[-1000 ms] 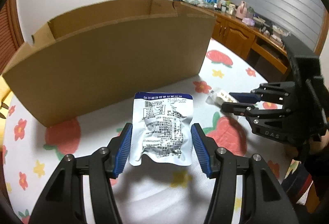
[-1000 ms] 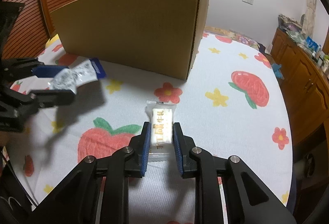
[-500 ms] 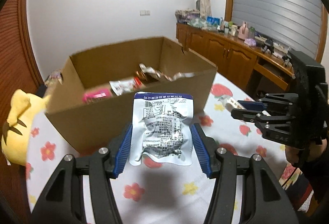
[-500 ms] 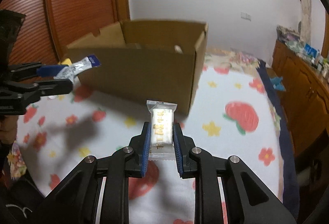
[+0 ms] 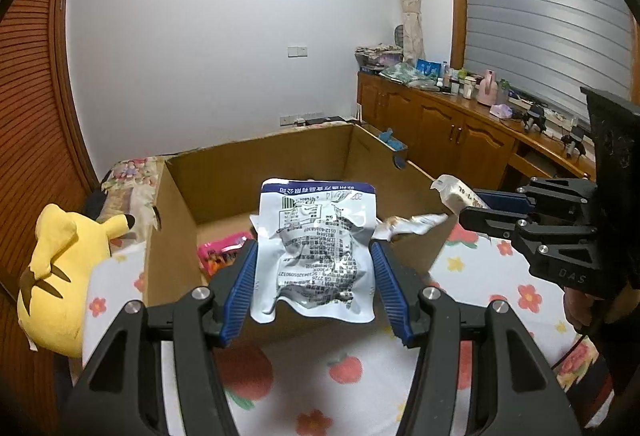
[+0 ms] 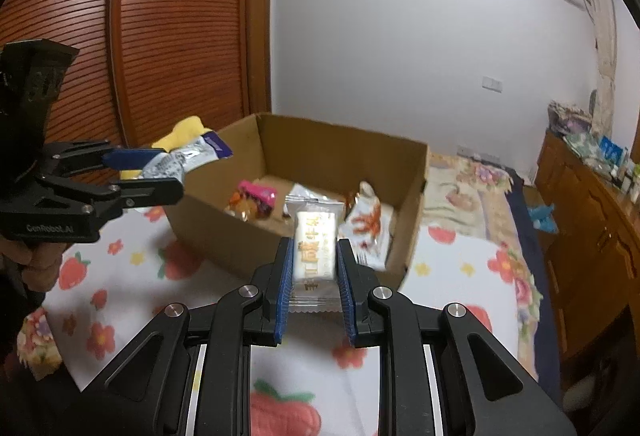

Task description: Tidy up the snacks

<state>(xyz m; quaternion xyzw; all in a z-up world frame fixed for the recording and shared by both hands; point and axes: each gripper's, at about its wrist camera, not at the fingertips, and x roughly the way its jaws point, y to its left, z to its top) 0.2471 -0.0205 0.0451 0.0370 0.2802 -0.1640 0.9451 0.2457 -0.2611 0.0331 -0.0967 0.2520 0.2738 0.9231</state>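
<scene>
My left gripper [image 5: 314,260] is shut on a silver foil snack packet [image 5: 316,248] with a blue top edge, held in the air in front of the open cardboard box [image 5: 180,192]. It also shows in the right wrist view [image 6: 160,178]. My right gripper [image 6: 314,260] is shut on a small white wrapped snack bar [image 6: 314,248], held above the box's near wall [image 6: 208,236]. It shows in the left wrist view [image 5: 476,202] too. Inside the box lie a pink packet [image 6: 256,196] and an orange-and-white packet [image 6: 366,224].
The box stands on a white tablecloth [image 6: 132,284] printed with strawberries and flowers. A yellow plush toy [image 5: 56,268] sits left of the box. A wooden sideboard [image 5: 460,128] crowded with small items runs along the right wall. A slatted wooden door [image 6: 160,36] is behind.
Both grippers have risen with their snacks and now look down into the box's open top. One second ago they were low, facing the box's outer wall.
</scene>
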